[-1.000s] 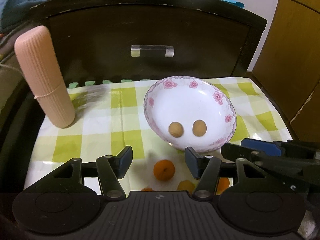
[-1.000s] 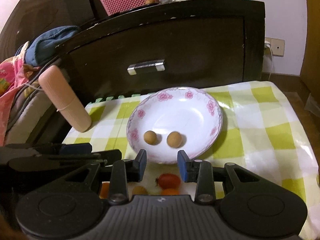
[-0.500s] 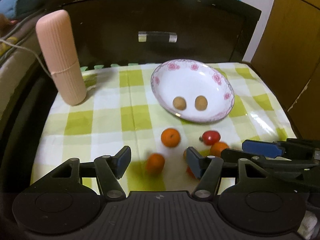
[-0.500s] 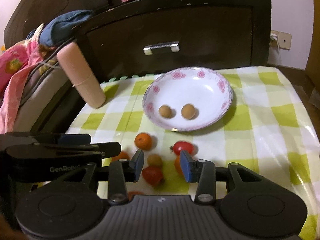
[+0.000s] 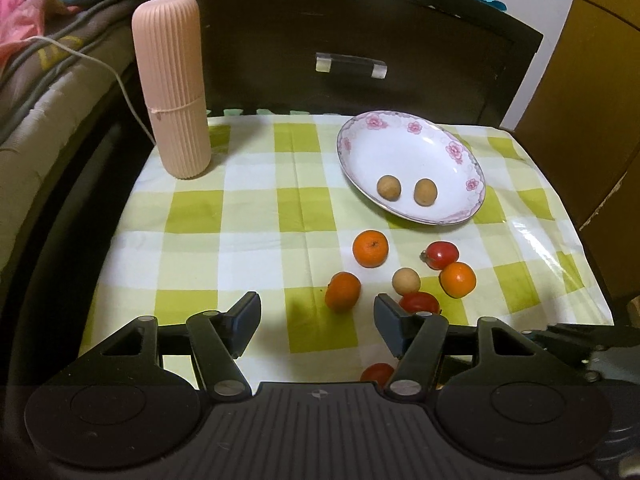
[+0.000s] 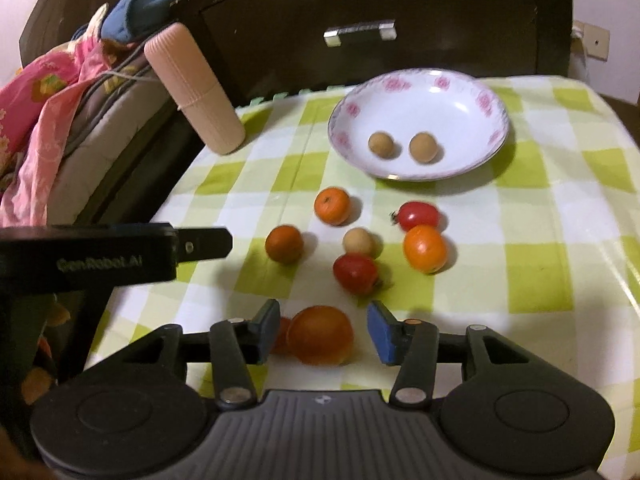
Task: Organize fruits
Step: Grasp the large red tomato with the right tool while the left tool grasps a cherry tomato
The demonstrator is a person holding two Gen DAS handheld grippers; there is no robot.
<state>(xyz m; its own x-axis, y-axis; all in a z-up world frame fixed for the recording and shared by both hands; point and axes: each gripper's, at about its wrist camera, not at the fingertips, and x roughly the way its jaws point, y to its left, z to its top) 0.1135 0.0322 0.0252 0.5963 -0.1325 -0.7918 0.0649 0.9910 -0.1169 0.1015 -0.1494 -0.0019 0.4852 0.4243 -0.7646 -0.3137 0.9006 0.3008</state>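
**Both tongs poised over loose fruit beside the plate**

We are holding the left tongs (image 5: 316, 322) wide and empty above the green-and-white checked surface (image 5: 248, 216), just behind a small orange citrus fruit (image 5: 343, 291). We are holding the right tongs (image 6: 323, 330) wide too, straddling a larger round orange fruit (image 6: 320, 335) without gripping it; we judge this to be the next pick. The white shallow plate with pink flowers (image 6: 472, 96) is serving as the collecting place and is carrying two tan round fruits (image 6: 381, 144). A third tan fruit (image 6: 359, 241) is lying loose on the cloth. In the right view we are counting four orange fruits off the plate and two red tomatoes (image 6: 416, 216); something reddish beside the straddled fruit is too hidden to identify. A ribbed pink cylindrical case (image 5: 172, 88) is standing apart.
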